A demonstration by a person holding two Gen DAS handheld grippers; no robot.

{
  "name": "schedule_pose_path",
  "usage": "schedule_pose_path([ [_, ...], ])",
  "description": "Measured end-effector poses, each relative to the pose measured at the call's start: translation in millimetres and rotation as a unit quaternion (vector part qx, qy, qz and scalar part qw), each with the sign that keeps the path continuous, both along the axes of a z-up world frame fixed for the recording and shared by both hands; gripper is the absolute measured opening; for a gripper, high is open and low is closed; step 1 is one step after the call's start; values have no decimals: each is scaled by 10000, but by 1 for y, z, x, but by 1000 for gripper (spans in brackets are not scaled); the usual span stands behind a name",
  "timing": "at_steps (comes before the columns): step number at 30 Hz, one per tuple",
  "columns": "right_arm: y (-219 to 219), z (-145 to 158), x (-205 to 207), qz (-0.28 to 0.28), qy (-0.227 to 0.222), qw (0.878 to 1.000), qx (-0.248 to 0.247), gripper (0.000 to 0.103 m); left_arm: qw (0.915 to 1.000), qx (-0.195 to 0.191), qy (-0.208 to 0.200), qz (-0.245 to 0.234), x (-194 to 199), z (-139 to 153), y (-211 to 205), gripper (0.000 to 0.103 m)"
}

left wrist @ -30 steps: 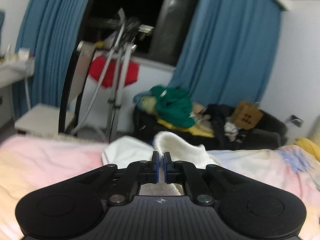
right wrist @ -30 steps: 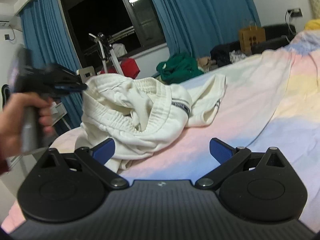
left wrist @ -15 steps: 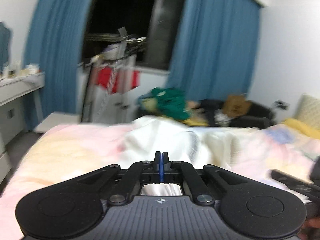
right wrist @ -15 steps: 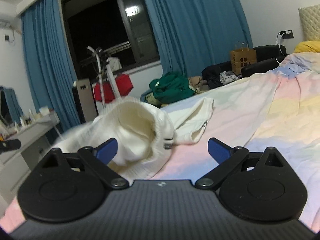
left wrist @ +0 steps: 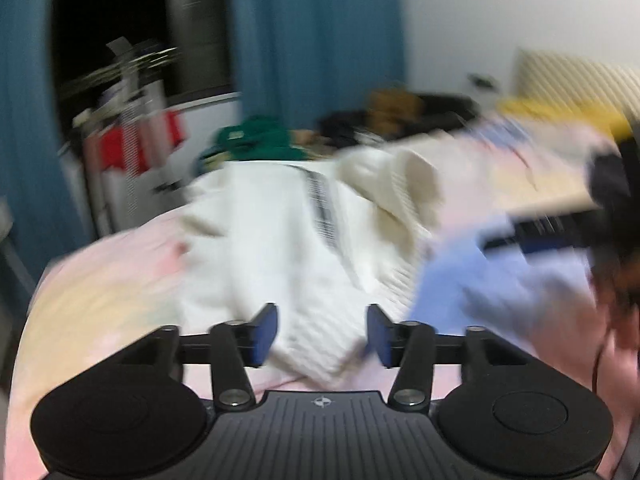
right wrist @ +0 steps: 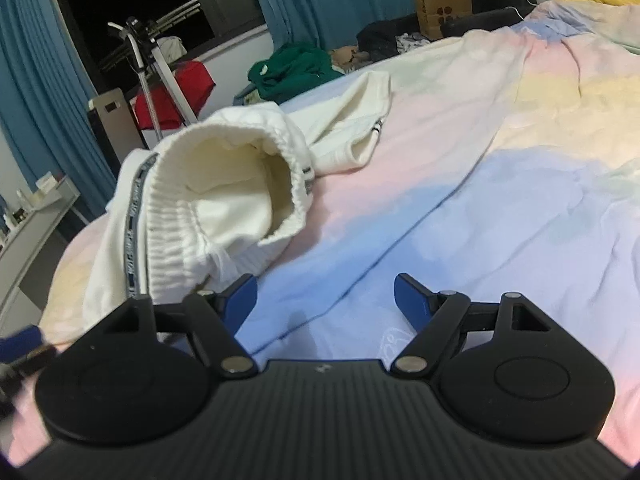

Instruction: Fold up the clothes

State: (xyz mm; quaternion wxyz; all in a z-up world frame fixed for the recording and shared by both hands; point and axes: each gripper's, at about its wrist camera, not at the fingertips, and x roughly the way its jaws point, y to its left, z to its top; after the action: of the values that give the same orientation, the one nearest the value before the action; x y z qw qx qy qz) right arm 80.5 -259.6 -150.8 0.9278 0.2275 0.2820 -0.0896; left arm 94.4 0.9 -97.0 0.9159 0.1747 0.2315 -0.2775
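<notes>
Opening over the cloth, the left gripper (left wrist: 322,334) has its blue-padded jaws parting, with a ribbed edge of the cream-white knitted garment with a dark striped band (left wrist: 280,248) lying between them but neither pad pressing on it. The right gripper (right wrist: 325,300) is closing, nothing between its jaws but the pastel pink, blue and yellow bedsheet (right wrist: 500,208); its left finger (right wrist: 239,299) sits just beside the garment's ribbed hem. The garment lies crumpled near the bed's edge, one ribbed opening (right wrist: 236,184) gaping toward the right-wrist camera.

The likely slip: the right jaws shut on sheet alone, or pinch sheet together with hem, dragging bedding into the fold. With the garment bunched, a grip on one layer would probably twist it instead of flattening it. The left view is blurred, so how the cloth lies there is uncertain.
</notes>
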Motion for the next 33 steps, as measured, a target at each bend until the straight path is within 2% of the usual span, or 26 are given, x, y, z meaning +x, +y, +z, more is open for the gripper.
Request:
schedule_pose_path([
  [2, 0, 1, 0, 18, -22, 10000, 34, 78, 9991, 403, -93, -113, 4, -15, -15, 64],
  [7, -1, -4, 4, 67, 0, 9998, 160, 78, 9906, 1204, -550, 332, 26, -45, -39, 67],
  [8, -1, -6, 6, 87, -7, 9998, 167, 78, 9897, 1214, -620, 439, 31, -47, -42, 67],
  [10, 0, -8, 9, 119, -30, 9999, 109, 78, 9914, 976, -675, 550, 37, -45, -47, 64],
  [11, 0, -9, 10, 115, -29, 9999, 64, 78, 9924, 820, -721, 567, 38, -43, -49, 58],
  [15, -1, -11, 12, 64, -112, 9999, -46, 78, 9931, 37, -897, 752, 44, -26, -52, 21],
  [16, -1, -10, 11, 49, -154, 9998, -72, 78, 9923, -222, -916, 805, 43, -18, -46, 16],
  [19, 2, -6, 8, 56, -352, 9992, -156, 79, 9856, -1007, -980, 944, 37, 9, -27, 15],
  [22, 5, 1, 4, 129, -663, 9975, -222, 79, 9712, -1896, -969, 1071, 22, 39, -1, 15],
  [26, 11, 8, -2, 224, -954, 9948, -289, 79, 9429, -2946, -756, 1358, 0, 69, 43, 14],
  [30, 22, 2, 4, 465, -760, 9953, -369, 79, 9170, -3182, -276, 2392, 7, 67, 88, 15],
  [33, 34, -7, 14, 694, -529, 9951, -461, 78, 8978, -3035, 461, 3158, 39, 52, 117, 15],
])
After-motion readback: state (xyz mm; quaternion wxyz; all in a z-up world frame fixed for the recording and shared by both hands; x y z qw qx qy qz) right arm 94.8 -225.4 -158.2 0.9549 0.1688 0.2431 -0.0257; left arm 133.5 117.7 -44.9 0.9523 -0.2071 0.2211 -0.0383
